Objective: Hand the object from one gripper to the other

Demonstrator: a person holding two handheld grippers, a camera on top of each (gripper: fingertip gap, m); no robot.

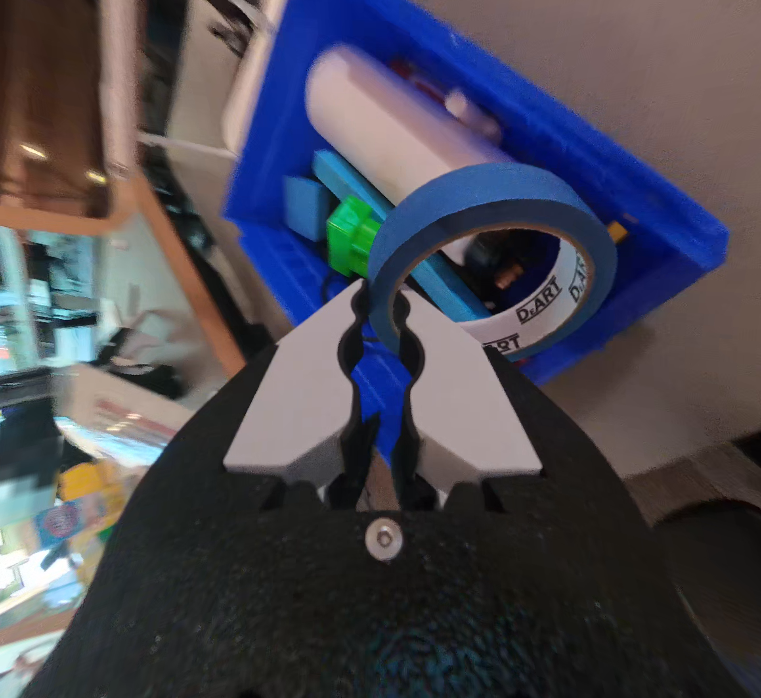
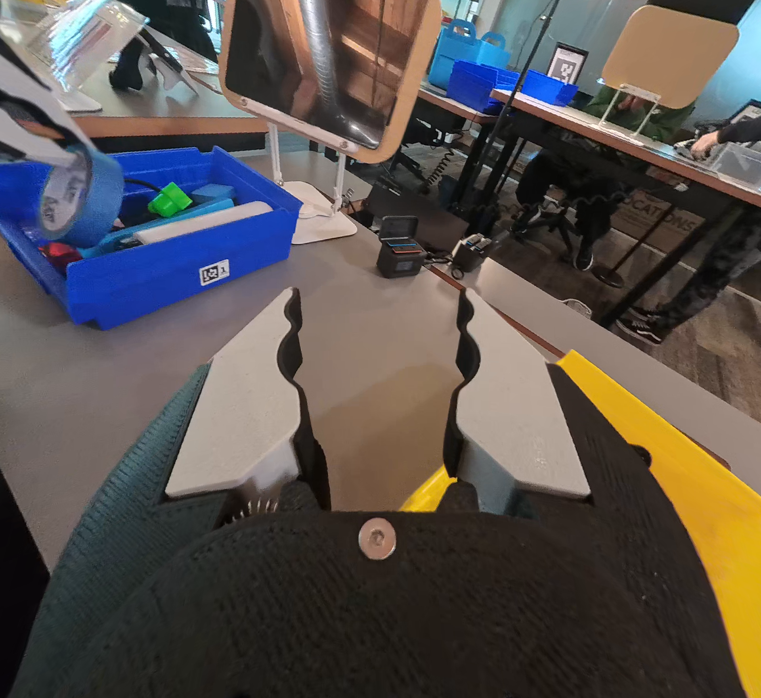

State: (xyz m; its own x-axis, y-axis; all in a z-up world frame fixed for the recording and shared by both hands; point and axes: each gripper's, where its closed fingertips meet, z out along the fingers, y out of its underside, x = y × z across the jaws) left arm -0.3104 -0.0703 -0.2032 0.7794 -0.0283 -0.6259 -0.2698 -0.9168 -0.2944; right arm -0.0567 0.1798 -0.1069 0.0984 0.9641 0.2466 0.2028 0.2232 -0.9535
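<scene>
My left gripper (image 1: 381, 299) is shut on the rim of a roll of blue tape (image 1: 486, 200) and holds it in the air above a blue bin (image 1: 576, 134). In the right wrist view the same tape roll (image 2: 99, 200) hangs from the left gripper (image 2: 61, 155) at the far left, over the blue bin (image 2: 164, 282). My right gripper (image 2: 379, 303) is open and empty, low over the grey table (image 2: 362, 233), well to the right of the tape.
The blue bin holds a white cylinder (image 1: 383, 126), a green block (image 1: 350, 233) and light blue pieces (image 1: 304, 204). A mirror on a white stand (image 2: 329, 39) stands behind the bin. A small black case (image 2: 399, 254) sits ahead. A yellow bin (image 2: 659, 472) lies under my right gripper. The left gripper's tips are roughly 35 cm from the right gripper's.
</scene>
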